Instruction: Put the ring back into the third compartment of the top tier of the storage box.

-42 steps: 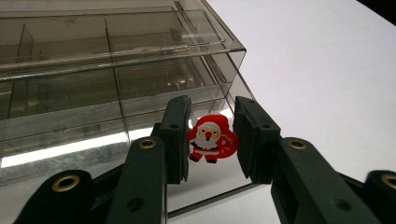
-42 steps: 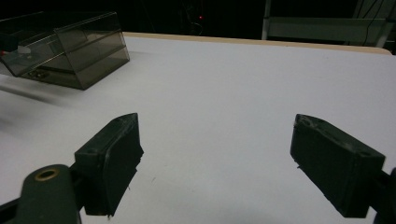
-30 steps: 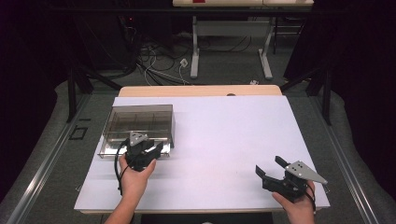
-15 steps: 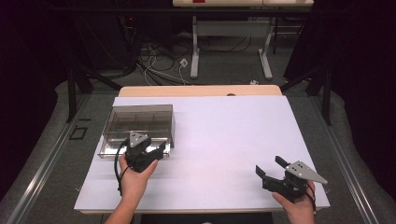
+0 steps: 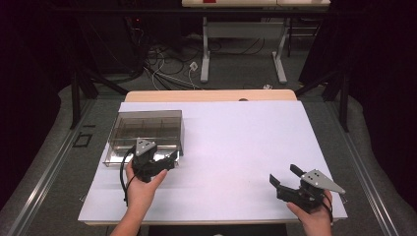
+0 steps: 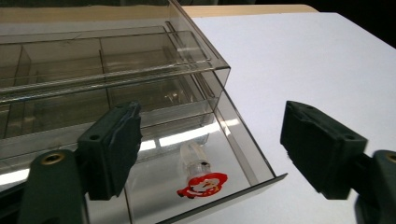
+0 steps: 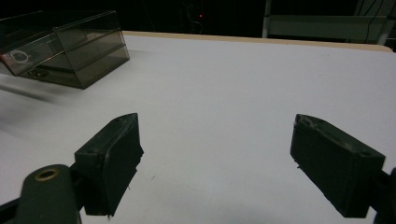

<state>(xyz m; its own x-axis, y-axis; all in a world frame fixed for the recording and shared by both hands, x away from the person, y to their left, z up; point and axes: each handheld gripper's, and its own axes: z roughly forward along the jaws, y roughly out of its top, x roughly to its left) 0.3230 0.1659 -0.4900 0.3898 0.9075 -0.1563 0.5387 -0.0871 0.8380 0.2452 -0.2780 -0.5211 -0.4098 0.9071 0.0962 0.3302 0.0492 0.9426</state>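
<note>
White sheeting covers the table (image 5: 236, 147) in front of me, with a strip of pale wood showing along its far edge and dark floor, cables and desk legs beyond. Nearest, at the bottom right of the high view, my right gripper (image 5: 289, 179) sits over bare sheet close to the near edge, jaws spread wide with nothing between them; its own camera looks across empty white between the two black pads. On the left, slightly farther in, my left gripper (image 5: 167, 160) is also released, jaws wide apart, held right at the near end of the smoky clear plastic box (image 5: 147, 129). From the left gripper view I see the box's lower drawer (image 6: 219, 186) pulled out toward me, and in it a small clear capsule (image 6: 194, 161) lying beside a red and white sticker (image 6: 201, 185). One jaw hangs over the drawer, the other over the sheet just beside it. Behind the drawer, the box's divided compartments look empty as far as I can tell.
</note>
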